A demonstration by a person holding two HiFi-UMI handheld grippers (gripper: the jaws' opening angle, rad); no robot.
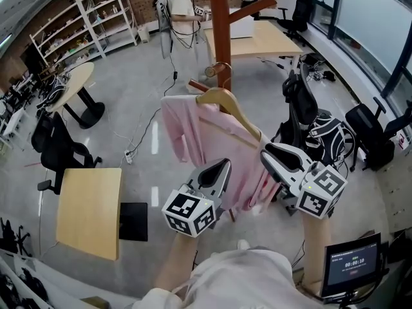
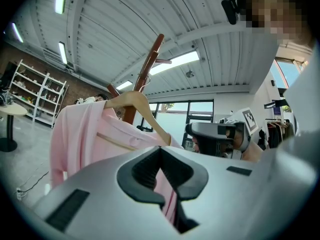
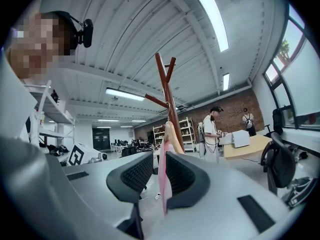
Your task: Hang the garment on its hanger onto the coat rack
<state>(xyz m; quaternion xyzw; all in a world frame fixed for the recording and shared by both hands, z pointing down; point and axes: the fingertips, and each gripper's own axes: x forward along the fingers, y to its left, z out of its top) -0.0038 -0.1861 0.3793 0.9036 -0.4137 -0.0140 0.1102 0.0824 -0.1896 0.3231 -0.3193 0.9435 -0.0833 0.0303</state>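
Garment [image 1: 193, 134] edges in both jaws, coat rack [image 1: 221, 37] beyond

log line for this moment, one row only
left gripper: shut on garment | right gripper: shut on garment | hanger: inside garment, near coat rack | hung: not confirmed

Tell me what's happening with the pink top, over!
Left gripper, right gripper: shut on garment. Hanger by coat rack, hooking unclear. Path clear.
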